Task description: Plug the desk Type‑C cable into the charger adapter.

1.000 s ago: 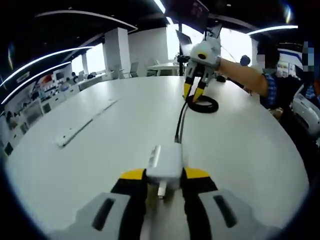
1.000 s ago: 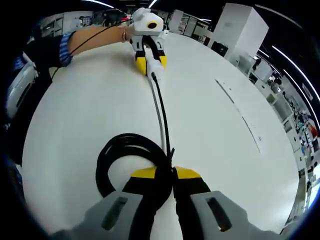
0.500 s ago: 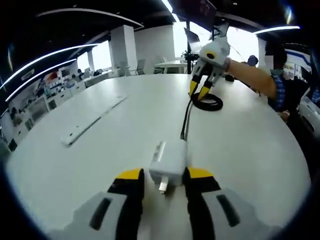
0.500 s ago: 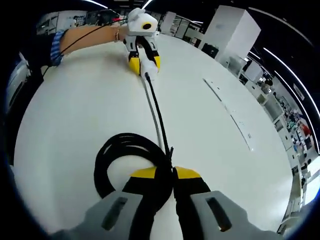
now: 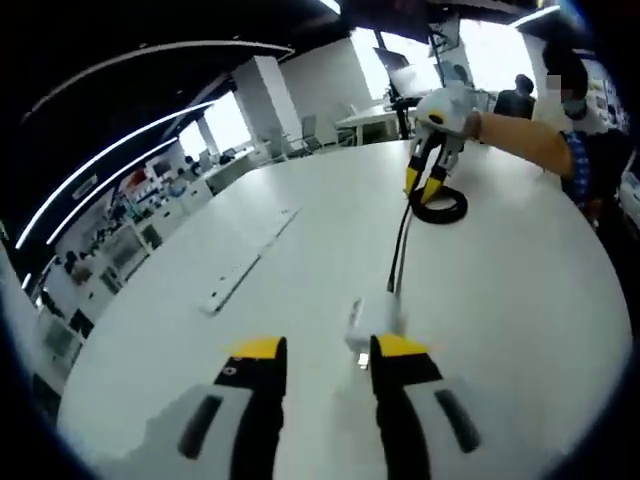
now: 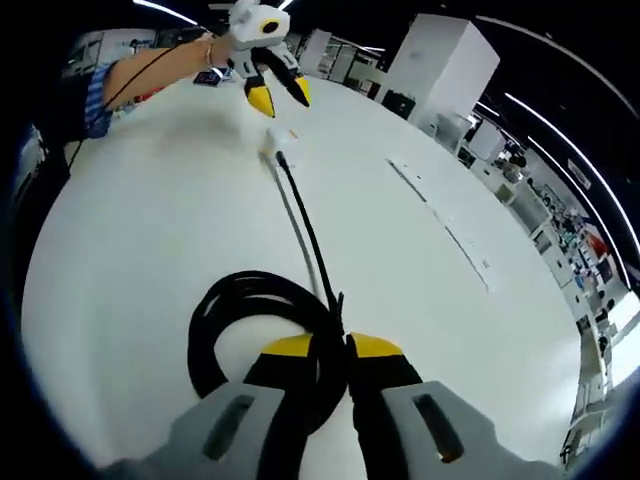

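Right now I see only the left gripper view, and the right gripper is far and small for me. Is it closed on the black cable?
Observer: Yes. In the right gripper view the right gripper is shut on the black cable, at the edge of its coil.
Operator: Where does the coil lie?
Observer: Flat on the table, to the left of the jaws in that view.
Operator: And my left gripper, seen from there?
Observer: The left gripper is open and appears lifted, just beyond the white adapter, not touching it.
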`<state>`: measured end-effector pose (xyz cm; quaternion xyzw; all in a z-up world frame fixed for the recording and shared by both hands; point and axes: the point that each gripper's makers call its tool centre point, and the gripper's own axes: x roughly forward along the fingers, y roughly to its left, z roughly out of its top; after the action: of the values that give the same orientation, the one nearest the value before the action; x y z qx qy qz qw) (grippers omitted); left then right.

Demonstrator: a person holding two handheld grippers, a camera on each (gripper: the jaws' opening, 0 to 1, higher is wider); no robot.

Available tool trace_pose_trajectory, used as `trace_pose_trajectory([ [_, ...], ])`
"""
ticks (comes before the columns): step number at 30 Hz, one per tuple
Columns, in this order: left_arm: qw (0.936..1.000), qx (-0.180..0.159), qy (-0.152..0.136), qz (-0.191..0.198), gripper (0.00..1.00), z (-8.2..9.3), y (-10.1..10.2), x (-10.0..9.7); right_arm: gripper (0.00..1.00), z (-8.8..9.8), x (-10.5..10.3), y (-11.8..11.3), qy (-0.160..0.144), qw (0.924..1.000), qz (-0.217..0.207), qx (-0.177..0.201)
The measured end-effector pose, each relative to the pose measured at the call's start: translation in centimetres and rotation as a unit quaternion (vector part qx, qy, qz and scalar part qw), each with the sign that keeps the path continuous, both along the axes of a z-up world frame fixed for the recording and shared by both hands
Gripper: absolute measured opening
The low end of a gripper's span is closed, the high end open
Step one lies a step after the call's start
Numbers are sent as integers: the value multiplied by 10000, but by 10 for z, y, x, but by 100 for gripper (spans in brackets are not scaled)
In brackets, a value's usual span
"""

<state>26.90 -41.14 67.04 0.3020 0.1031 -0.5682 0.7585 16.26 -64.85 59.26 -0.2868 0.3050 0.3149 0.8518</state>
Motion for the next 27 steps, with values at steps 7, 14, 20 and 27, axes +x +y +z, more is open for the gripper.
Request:
trace_pose_trajectory([
  [7, 9964, -753, -184, 342, 34, 44, 11, -13, 18, 3, -1, 0, 8, 9990, -370, -233],
  [14, 9819, -1625, -343, 911, 32, 85, 46, -23, 18, 43, -2, 2, -710, 9953, -649, 108],
  [20, 9610, -2320, -555, 1401, 33, 118, 84, -31, 18, 87, -10, 10, -1535, 9835, -828, 485],
  [27, 9372, -2935, -696, 1754, 34, 133, 121, -51, 19, 131, -40, 23, -2199, 9641, -916, 1175],
])
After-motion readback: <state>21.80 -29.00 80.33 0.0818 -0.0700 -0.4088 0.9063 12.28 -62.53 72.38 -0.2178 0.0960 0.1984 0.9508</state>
